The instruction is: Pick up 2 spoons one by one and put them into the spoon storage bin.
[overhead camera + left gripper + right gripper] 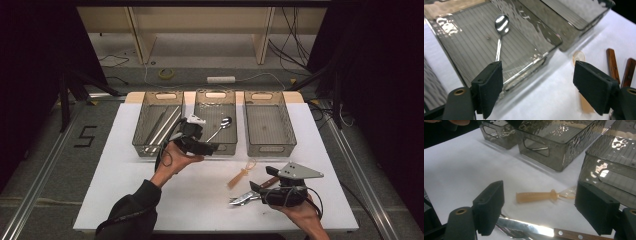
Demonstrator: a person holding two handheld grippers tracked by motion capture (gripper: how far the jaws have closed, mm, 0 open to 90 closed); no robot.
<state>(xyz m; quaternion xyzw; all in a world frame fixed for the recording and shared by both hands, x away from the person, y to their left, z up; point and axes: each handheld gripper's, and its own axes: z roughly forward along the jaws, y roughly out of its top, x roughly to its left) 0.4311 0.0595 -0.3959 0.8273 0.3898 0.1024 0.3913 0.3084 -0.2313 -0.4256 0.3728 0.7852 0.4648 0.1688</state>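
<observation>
From the high view, the left tool [212,148] hovers at the near end of the middle smoked-plastic bin [215,99], jaws released and empty; the shiny steel spoon [223,125] lies inside that bin. The right tool [256,191] sits nearer than the bin, over the white desk [125,170].

In the left gripper view, the spoon rests bowl-up on the bin's ribbed floor.

In the right gripper view, the jaws stand spread; an amber translucent plastic utensil [541,195] lies between them, and a wooden-handled steel knife [536,230] lies nearer.
</observation>
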